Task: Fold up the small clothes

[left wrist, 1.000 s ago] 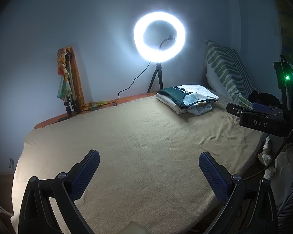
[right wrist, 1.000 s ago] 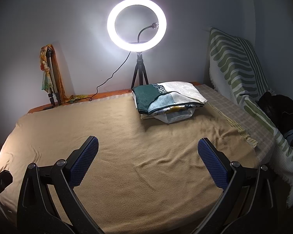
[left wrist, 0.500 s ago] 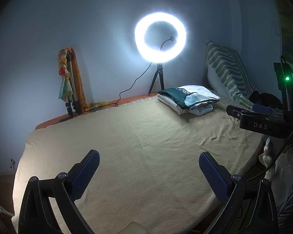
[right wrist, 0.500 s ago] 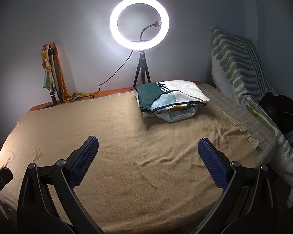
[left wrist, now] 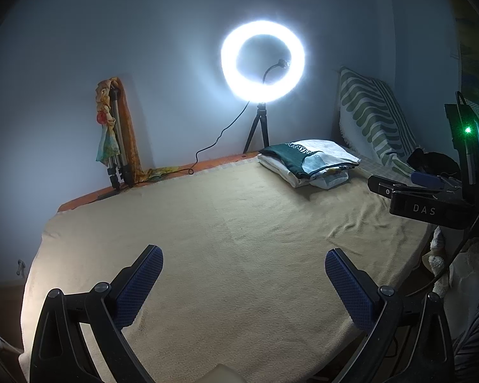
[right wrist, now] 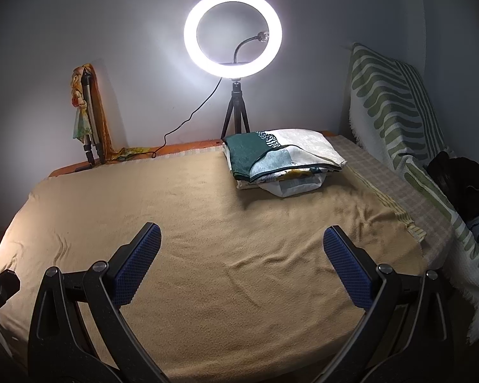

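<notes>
A stack of folded clothes [left wrist: 306,164], dark green and white on top, lies at the far right of a bed covered by a tan blanket [left wrist: 226,239]. It also shows in the right wrist view [right wrist: 281,159], on the same blanket [right wrist: 223,223]. My left gripper [left wrist: 242,269] is open and empty above the blanket's near part. My right gripper [right wrist: 241,250] is open and empty, also over the near part. The right gripper's body [left wrist: 431,204] shows at the right edge of the left wrist view. Both grippers are far from the stack.
A lit ring light on a tripod [right wrist: 233,32] stands at the wall behind the stack. A folded tripod with a scarf [right wrist: 87,111] leans at the back left. A green-striped throw [right wrist: 399,121] and dark clothes [right wrist: 463,182] lie at the right.
Both views have shifted slightly; the right gripper has edged towards the bed. Both grippers stay open and empty. The stack has not moved.
</notes>
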